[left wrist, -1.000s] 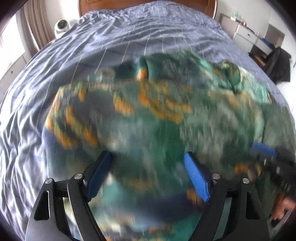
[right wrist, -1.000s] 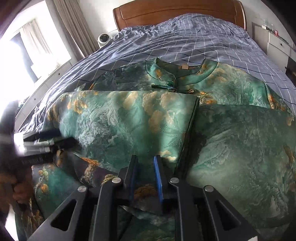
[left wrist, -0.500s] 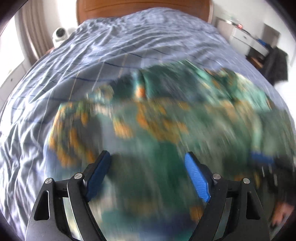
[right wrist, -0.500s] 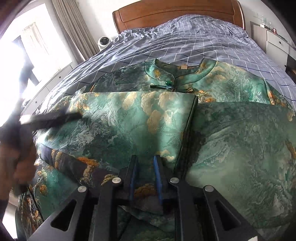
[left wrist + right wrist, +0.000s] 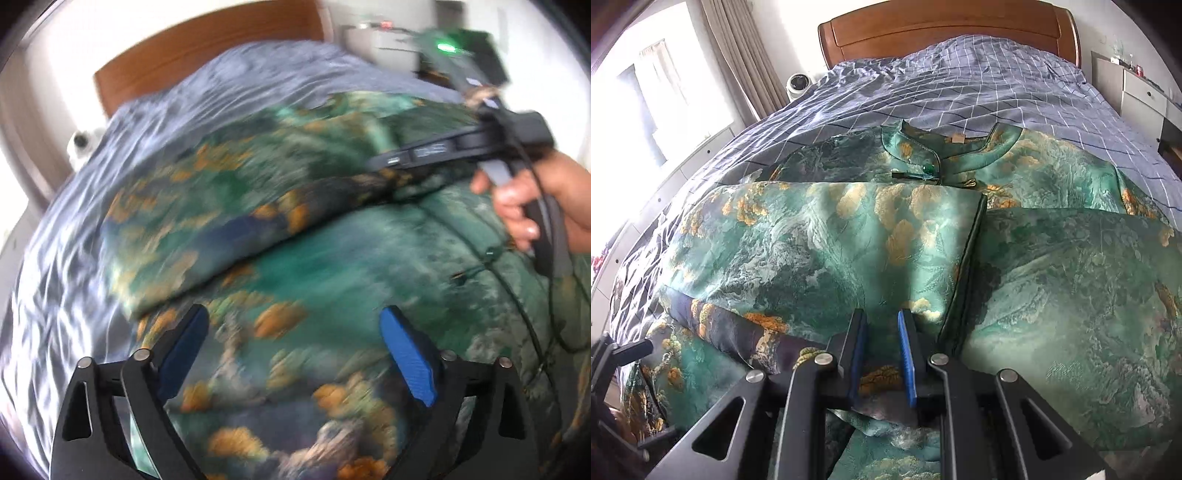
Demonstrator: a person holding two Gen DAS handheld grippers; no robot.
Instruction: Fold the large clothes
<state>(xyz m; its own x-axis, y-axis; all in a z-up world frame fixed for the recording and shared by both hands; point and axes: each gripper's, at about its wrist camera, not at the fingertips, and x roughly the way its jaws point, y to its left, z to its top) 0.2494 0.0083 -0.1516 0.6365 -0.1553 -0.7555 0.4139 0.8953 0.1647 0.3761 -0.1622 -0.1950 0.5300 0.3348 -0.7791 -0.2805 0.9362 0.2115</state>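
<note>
Two grippers work a large green patterned garment [image 5: 849,243] spread over the near half of a bed [image 5: 979,81] with a blue checked cover. Its collar [image 5: 923,151] lies toward the far headboard, and one panel is already folded across the left side. The right gripper [image 5: 881,354] is nearly closed, pinching a near hem of the cloth between its blue pads. The left gripper [image 5: 295,350], seen in a blurred view, is opening wide above the cloth, with nothing pressed between its pads. Judged from its sheen and soft folds, the fabric is light, limp and probably slippery; hems and corners should offer the surest hold. No containers are in view.
</note>
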